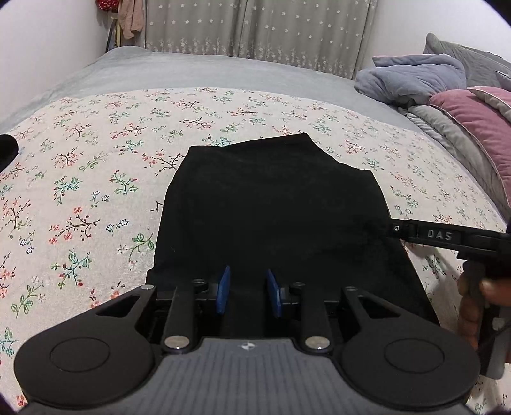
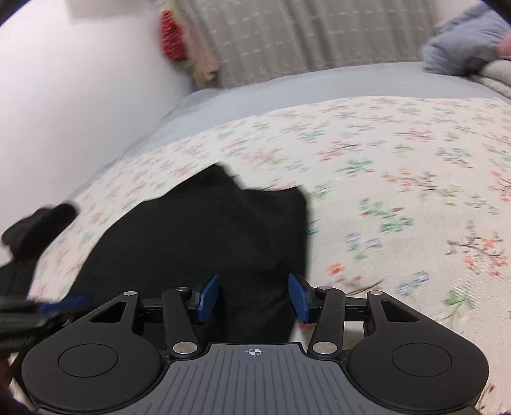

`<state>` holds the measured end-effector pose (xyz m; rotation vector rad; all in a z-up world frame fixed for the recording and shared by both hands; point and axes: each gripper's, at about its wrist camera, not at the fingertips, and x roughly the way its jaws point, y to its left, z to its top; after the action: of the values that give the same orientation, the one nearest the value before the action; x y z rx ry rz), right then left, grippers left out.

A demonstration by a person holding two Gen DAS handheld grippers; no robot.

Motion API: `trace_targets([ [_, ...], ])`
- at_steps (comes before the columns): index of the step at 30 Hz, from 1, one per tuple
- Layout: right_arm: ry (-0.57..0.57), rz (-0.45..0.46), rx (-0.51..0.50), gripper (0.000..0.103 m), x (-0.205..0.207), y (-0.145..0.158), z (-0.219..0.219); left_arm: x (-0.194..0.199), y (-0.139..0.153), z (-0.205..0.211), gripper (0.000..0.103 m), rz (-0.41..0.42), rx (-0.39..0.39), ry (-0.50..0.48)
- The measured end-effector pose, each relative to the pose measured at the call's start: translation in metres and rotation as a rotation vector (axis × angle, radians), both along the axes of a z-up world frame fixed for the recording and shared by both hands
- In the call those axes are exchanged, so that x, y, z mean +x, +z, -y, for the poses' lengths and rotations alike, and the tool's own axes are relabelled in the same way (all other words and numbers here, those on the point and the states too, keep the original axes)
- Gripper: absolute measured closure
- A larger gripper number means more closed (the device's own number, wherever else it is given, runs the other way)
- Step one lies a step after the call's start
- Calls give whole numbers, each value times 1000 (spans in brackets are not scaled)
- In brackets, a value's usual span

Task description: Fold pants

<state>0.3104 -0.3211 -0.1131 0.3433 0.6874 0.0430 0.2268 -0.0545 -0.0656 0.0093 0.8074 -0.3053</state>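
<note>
The black pants [image 1: 274, 204] lie flat on the floral bedspread [image 1: 95, 166], folded into a broad dark slab. My left gripper [image 1: 247, 292] is open with its blue pads over the near edge of the pants, holding nothing. My right gripper [image 2: 252, 298] is open over the near right edge of the pants [image 2: 198, 236]; that view is blurred by motion. The right gripper's black finger also shows in the left wrist view [image 1: 424, 234], at the pants' right edge. The left gripper shows blurred at the left edge of the right wrist view [image 2: 35, 309].
A pile of grey, blue and pink bedding [image 1: 447, 95] sits at the far right of the bed. A grey sheet [image 1: 191, 70] covers the far part. Curtains [image 1: 255, 28] and a white wall [image 2: 64, 95] stand behind. Clothes hang in the far left corner [image 1: 127, 19].
</note>
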Motion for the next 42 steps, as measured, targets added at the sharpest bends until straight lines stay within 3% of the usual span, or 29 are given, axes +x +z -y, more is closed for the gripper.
trace_targets([
  [2, -15, 12, 30, 59, -1, -3, 3, 1, 2, 1, 77, 3, 2, -6],
  [7, 26, 7, -57, 56, -9, 16, -14, 2, 16, -15, 77, 9, -65, 22],
  [11, 52, 26, -18, 54, -29, 40, -15, -2, 25, -37, 77, 17, -85, 65],
  [16, 172, -80, -70, 54, -49, 50, -41, 3, 14, -60, 76, -70, -115, 114],
  [18, 220, -125, -100, 54, -56, 50, -50, 5, 8, -67, 68, -108, -118, 134],
  [24, 256, -223, -148, 49, -70, 39, -52, 9, 6, -84, 64, -177, -224, 170],
  [26, 227, -215, -60, 49, -71, 39, -37, 11, 9, -89, 63, -181, -248, 178],
  [28, 183, -214, 82, 49, -71, 37, -20, 14, 11, -97, 55, -192, -288, 181],
  [31, 134, -234, 231, 49, -71, 30, -4, 23, 5, -112, 43, -266, -447, 175],
  [33, 111, -248, 252, 49, -72, 28, -1, 27, -3, -123, 41, -322, -564, 195],
  [34, 100, -252, 250, 49, -72, 27, 1, 28, -4, -126, 40, -326, -578, 206],
  [38, 73, -250, 301, 49, -72, 23, 9, 28, -5, -121, 35, -311, -517, 187],
  [42, 64, -231, 333, 48, -72, 20, 12, 31, -9, -114, 31, -324, -546, 129],
])
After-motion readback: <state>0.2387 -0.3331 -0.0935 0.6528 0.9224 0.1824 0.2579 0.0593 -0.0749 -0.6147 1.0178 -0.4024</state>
